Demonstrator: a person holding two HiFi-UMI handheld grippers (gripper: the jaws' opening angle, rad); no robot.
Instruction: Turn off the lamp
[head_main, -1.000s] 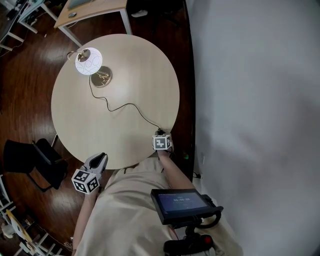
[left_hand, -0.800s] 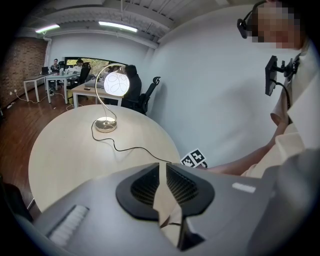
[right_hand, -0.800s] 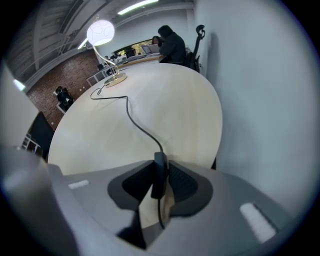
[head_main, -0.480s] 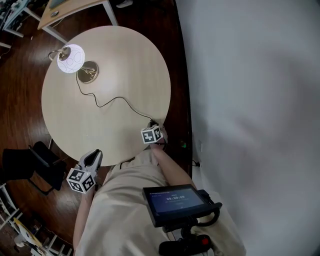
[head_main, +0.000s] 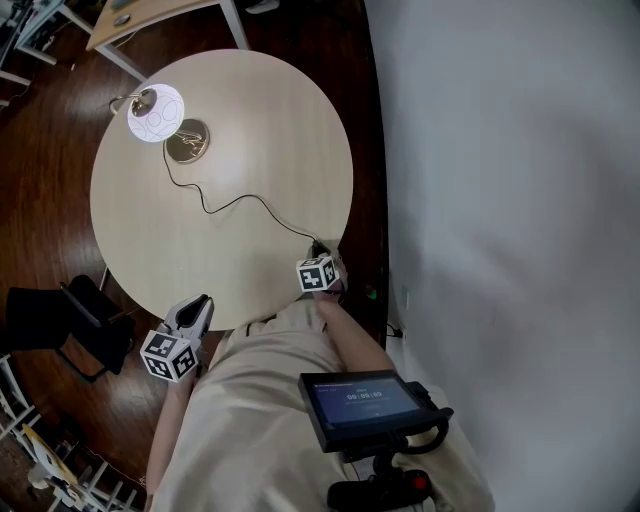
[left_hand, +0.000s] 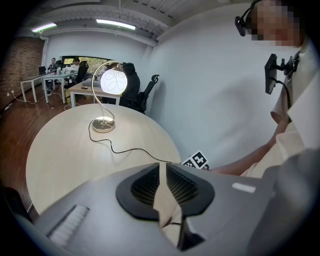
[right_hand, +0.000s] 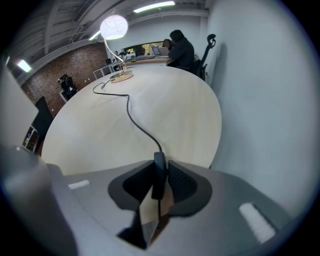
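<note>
the table lamp, with a glowing white glass globe shade (head_main: 156, 113) patterned in faint circles, a curved brass stem and a round polished brass base (head_main: 187, 141), stands lit at the far side of the round pale wood-grain desk (head_main: 270, 120), well apart from the person. its thin black rubbery cord (head_main: 232, 201) snakes loosely across the smooth top to the near edge. that slack is probably why the work happens here and not at the lamp. the right tool (right_hand: 160, 182) points steeply down at that edge with the slim black plastic inline switch (right_hand: 159, 167) upright between its ribbed dark pads. the jaws are closing, and the pads look to be pressing on the switch's flat sides, likely to work its button. the left tool (left_hand: 162, 175) hangs off the desk's near rim, its jaws a narrow slit apart with nothing between them, seemingly just kept out of the way.
</note>
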